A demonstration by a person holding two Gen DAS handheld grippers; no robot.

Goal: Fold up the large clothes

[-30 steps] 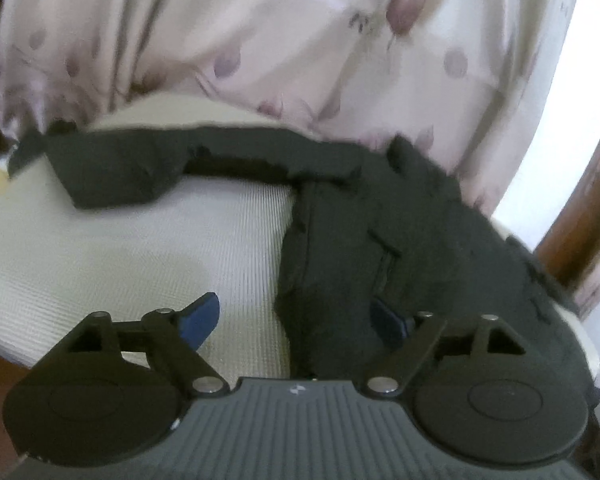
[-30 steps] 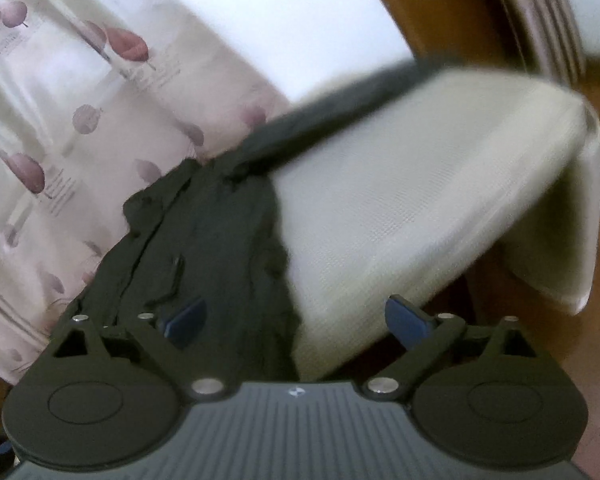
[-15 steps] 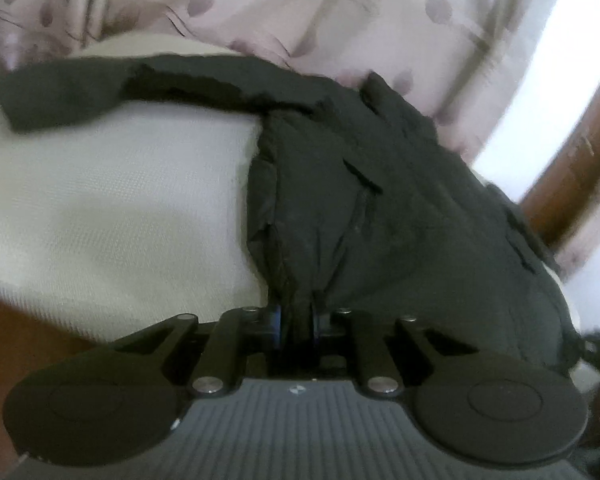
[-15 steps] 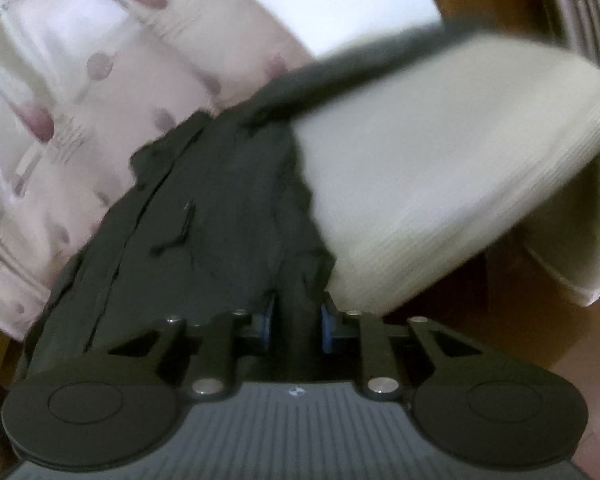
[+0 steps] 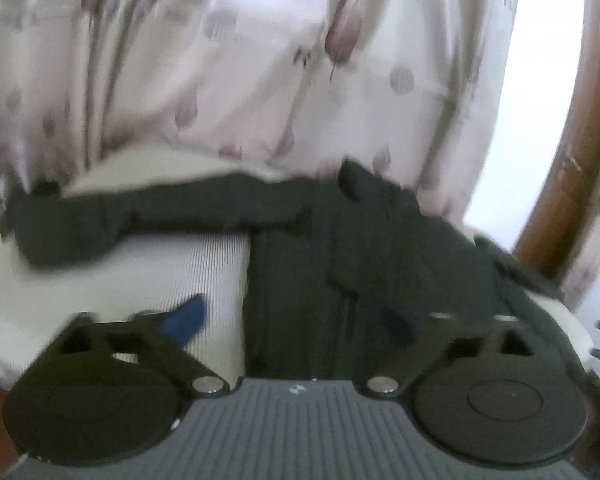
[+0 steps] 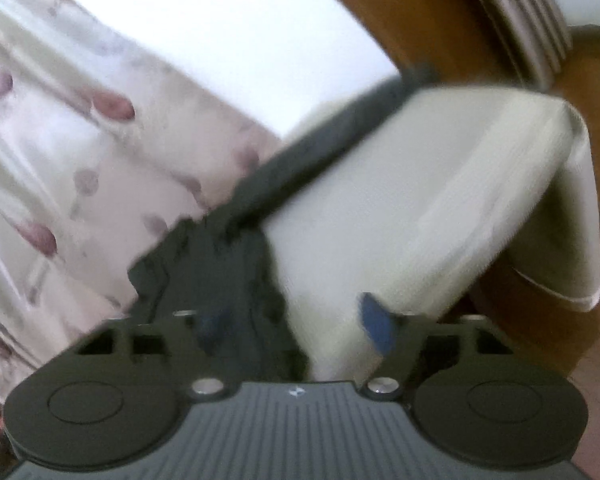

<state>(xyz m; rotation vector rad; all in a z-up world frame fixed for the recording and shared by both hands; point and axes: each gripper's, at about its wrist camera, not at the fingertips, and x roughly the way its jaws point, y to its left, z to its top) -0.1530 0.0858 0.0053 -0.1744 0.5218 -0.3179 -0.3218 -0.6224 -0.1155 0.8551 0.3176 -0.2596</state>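
My left gripper [image 5: 296, 320] stands wide, its jaws having just sprung open, and nothing is pinched between them, though the near hem of the dark garment [image 5: 364, 264] lies just beyond its pads. My right gripper [image 6: 294, 322] has likewise just been opening and holds nothing; the garment's edge lies near its left pad. The garment lies spread on the white cushion [image 5: 112, 280], body toward me, one sleeve [image 5: 132, 216] stretched flat along the cushion's far edge, below the flowered curtain [image 5: 260, 60]. By my reckoning the garment is only laid out and smoothed; no fold shows yet, so sleeves and body remain to fold.
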